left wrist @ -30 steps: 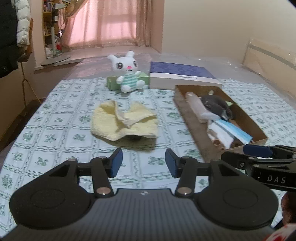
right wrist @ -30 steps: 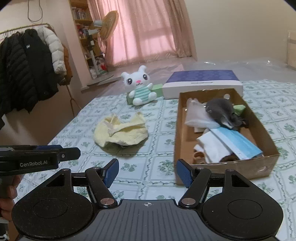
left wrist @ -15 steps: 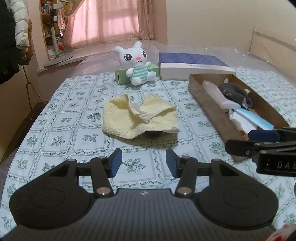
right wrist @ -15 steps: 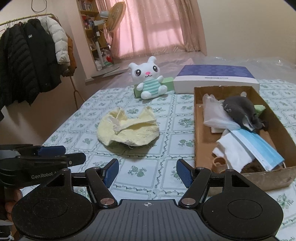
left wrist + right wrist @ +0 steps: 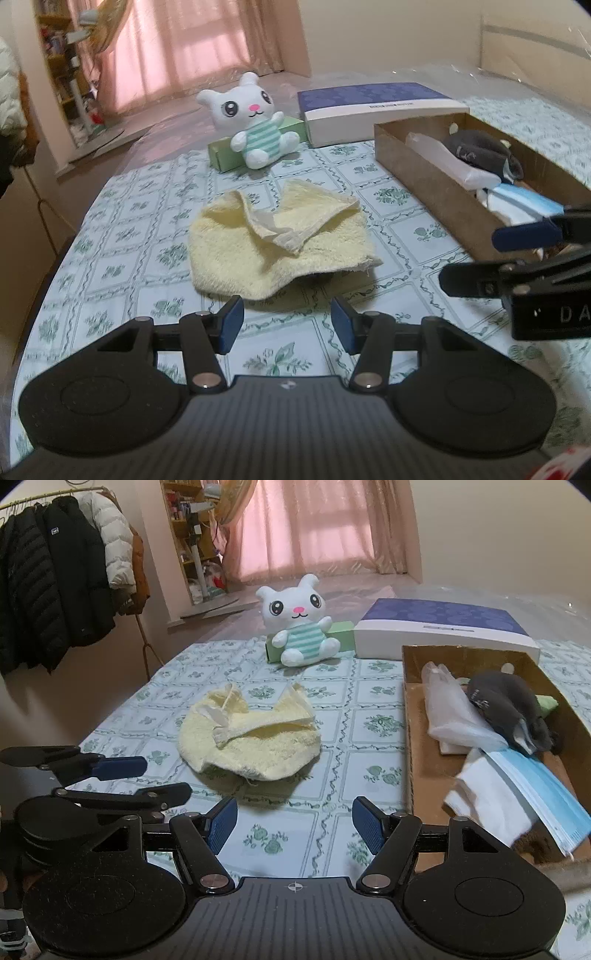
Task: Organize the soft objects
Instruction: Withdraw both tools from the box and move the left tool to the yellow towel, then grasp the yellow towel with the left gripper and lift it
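Observation:
A crumpled pale yellow towel (image 5: 273, 243) (image 5: 251, 738) lies on the patterned tablecloth. My left gripper (image 5: 286, 325) is open just short of the towel's near edge, nothing between its blue pads. My right gripper (image 5: 293, 821) hovers open over the cloth, a little nearer than the towel, also empty. A white plush bunny (image 5: 256, 122) (image 5: 301, 624) in a striped shirt sits upright behind the towel. The cardboard box (image 5: 413, 173) (image 5: 413, 716) on the right holds a grey cloth (image 5: 506, 705), white cloths, a clear bag and a blue face mask (image 5: 543, 797).
A green carton (image 5: 221, 155) lies behind the bunny, with a blue-and-white flat box (image 5: 373, 107) to its right. Dark and white jackets (image 5: 59, 587) hang on a rack at the left. Each gripper shows from the side in the other's view.
Both grippers have come forward and lower toward the towel, which now looks larger and closer. Neither has changed its opening. Nothing on the table has moved.

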